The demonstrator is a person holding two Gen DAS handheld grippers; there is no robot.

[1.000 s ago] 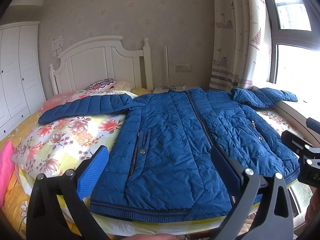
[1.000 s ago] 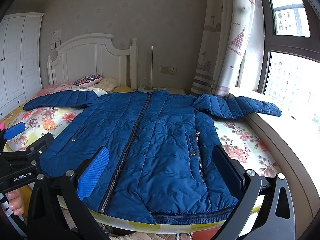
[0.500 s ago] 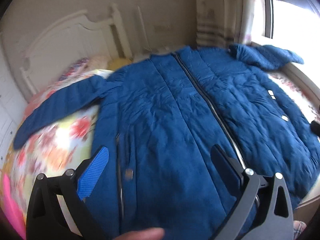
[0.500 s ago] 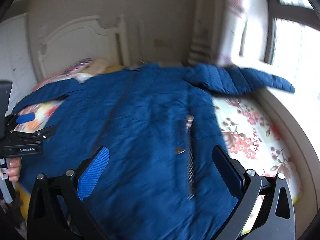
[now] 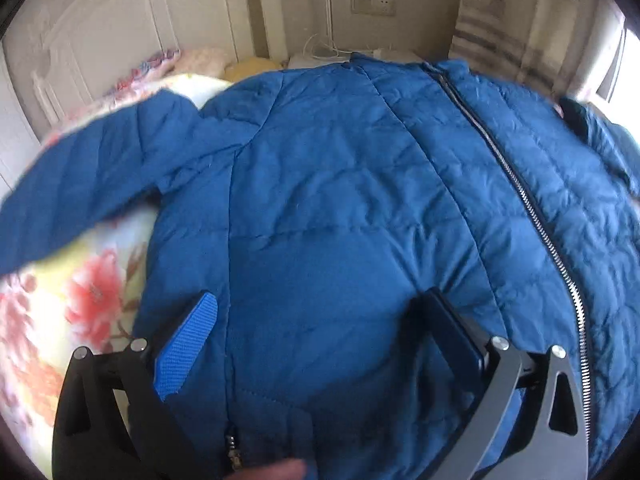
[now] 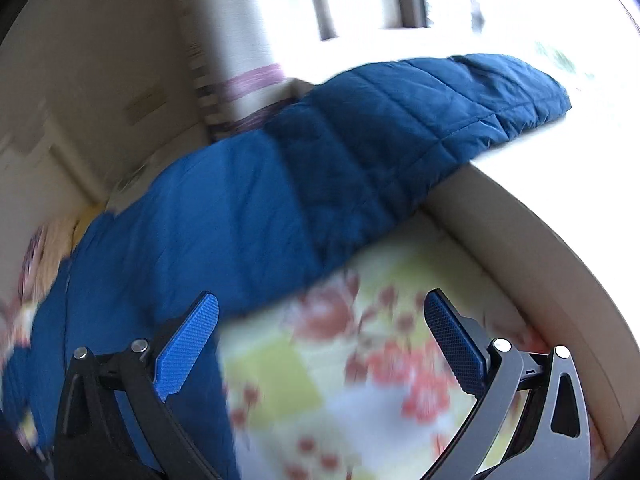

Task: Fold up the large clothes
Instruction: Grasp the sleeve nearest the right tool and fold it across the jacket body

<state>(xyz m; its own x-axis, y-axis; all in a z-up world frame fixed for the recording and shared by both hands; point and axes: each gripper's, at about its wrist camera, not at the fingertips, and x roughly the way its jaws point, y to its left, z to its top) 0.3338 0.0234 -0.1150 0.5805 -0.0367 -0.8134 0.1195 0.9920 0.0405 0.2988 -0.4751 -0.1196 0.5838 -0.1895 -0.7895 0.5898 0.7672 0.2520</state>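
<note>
jacket (image 5: 340, 208) hem: cut off | bedspread (image 6: 360, 380): blurred

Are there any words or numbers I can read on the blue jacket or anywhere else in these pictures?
None: no readable words, numbers or signs show in either view.
The blue jacket is plain quilting with a zipper and no label in sight.
The wall socket carries no readable marks.
The left claw and the right claw show no lettering here.
The flowered bedspread is too blurred to tell.
</note>
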